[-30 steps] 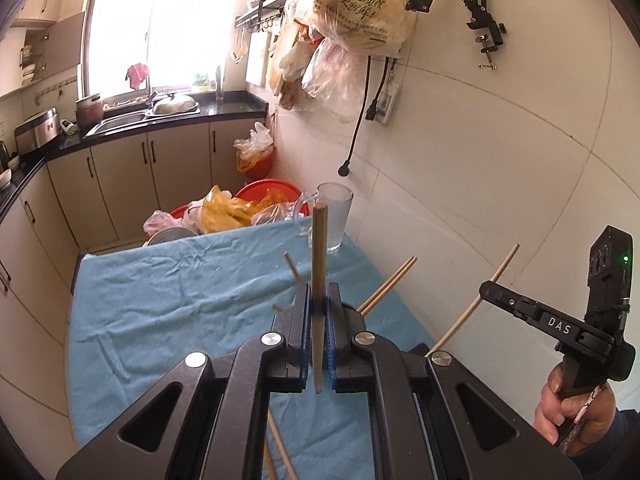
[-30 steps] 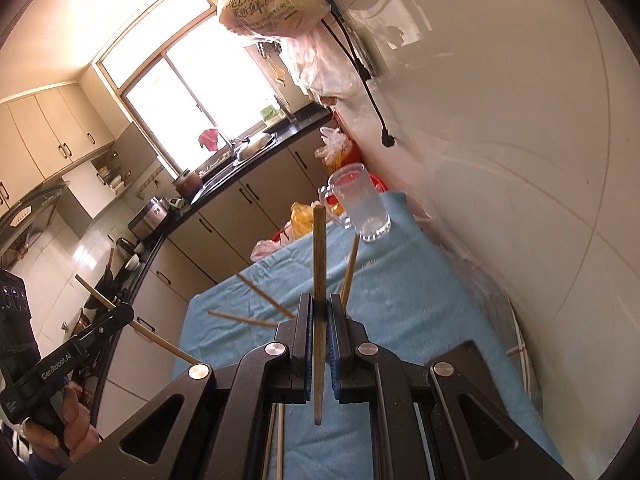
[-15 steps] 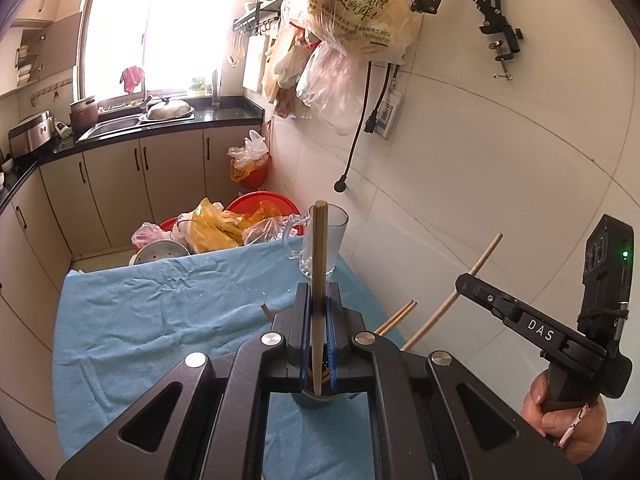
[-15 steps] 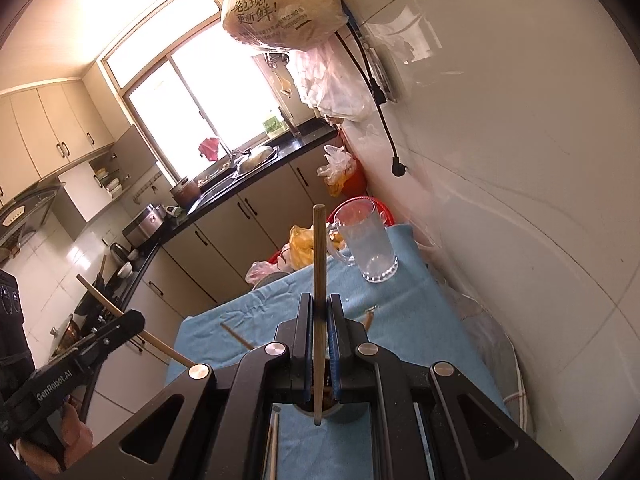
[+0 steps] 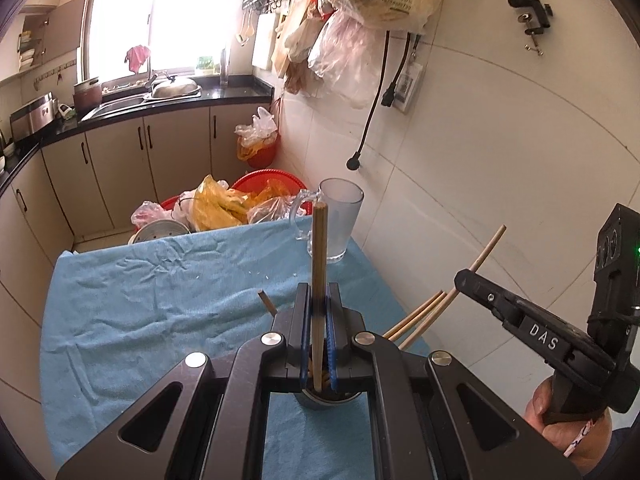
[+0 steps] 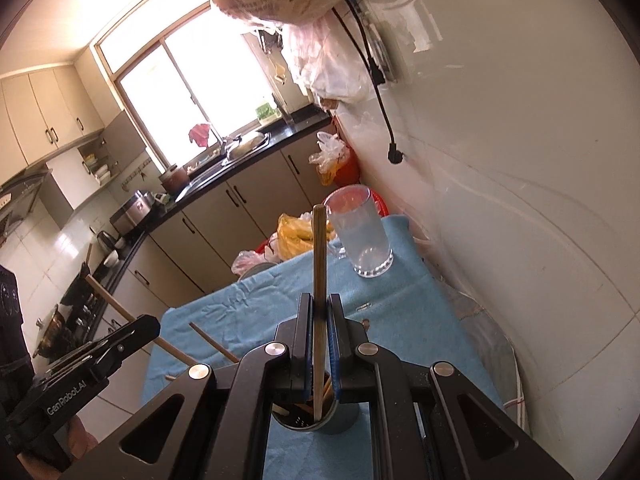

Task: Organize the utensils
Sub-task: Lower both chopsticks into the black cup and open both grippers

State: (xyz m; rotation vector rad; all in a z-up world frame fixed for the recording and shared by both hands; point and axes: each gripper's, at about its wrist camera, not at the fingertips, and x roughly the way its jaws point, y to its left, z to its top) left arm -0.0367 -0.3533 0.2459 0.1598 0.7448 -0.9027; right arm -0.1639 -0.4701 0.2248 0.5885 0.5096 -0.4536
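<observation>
My left gripper (image 5: 319,312) is shut on a wooden chopstick (image 5: 319,264) held upright, its lower tip over a dark round utensil holder (image 5: 326,398) on the blue cloth. My right gripper (image 6: 319,316) is shut on another chopstick (image 6: 319,264), its lower tip inside the same holder (image 6: 316,420), which holds several chopsticks. The right gripper shows in the left wrist view (image 5: 460,280) at the right with its chopstick (image 5: 486,250). The left gripper shows in the right wrist view (image 6: 154,322) at the lower left. More chopsticks (image 5: 416,318) stick out from the holder.
A clear glass mug (image 5: 338,220) stands at the table's far right corner, near the tiled wall (image 5: 500,160). The blue cloth (image 5: 160,300) covers the table. Red basins with plastic bags (image 5: 240,204) sit beyond the far edge. Bags hang on the wall above.
Both grippers have come down over the holder, each still gripping its chopstick. The holder now shows below the jaws in both views, and the loose chopsticks on the cloth have dropped out of sight.
</observation>
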